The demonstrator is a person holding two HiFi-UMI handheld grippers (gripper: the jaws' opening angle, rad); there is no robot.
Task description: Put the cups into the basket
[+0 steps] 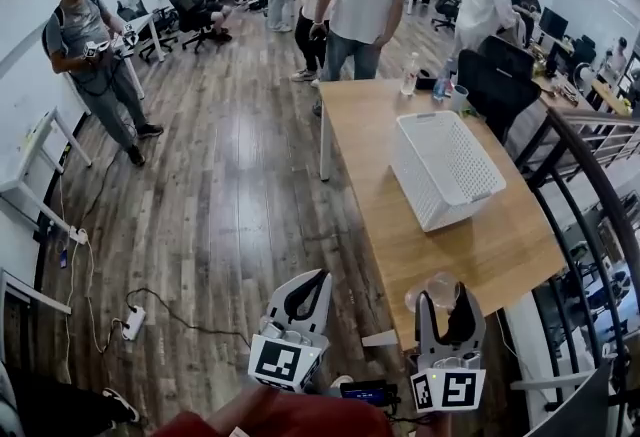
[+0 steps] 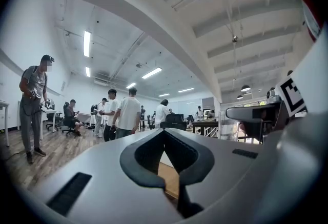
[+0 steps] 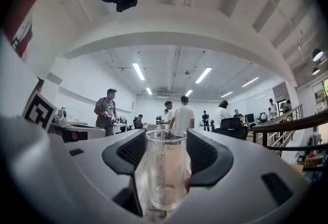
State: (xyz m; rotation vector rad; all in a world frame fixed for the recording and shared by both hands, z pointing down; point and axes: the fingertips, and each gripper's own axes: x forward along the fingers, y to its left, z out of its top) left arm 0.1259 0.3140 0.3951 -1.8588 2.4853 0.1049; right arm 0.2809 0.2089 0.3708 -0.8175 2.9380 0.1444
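Observation:
A clear plastic cup (image 3: 165, 174) stands upright between the jaws of my right gripper (image 3: 165, 138). The pads sit close on either side of it and do not squeeze it, so the gripper is open. In the head view that cup (image 1: 435, 290) shows as a glassy shape at the near end of the wooden table (image 1: 500, 245), in front of the right gripper (image 1: 443, 297). The white perforated basket (image 1: 412, 175) sits farther along the table, towards its middle. My left gripper (image 1: 322, 277) hangs over the floor left of the table. Its tips (image 2: 164, 133) meet, with nothing held.
Bottles (image 1: 410, 75) and a small cup (image 1: 460, 97) stand at the table's far end beside a black chair (image 1: 495, 85). A dark railing (image 1: 590, 185) runs along the table's right side. Several people stand beyond. Cables and a power strip (image 1: 132, 321) lie on the floor at left.

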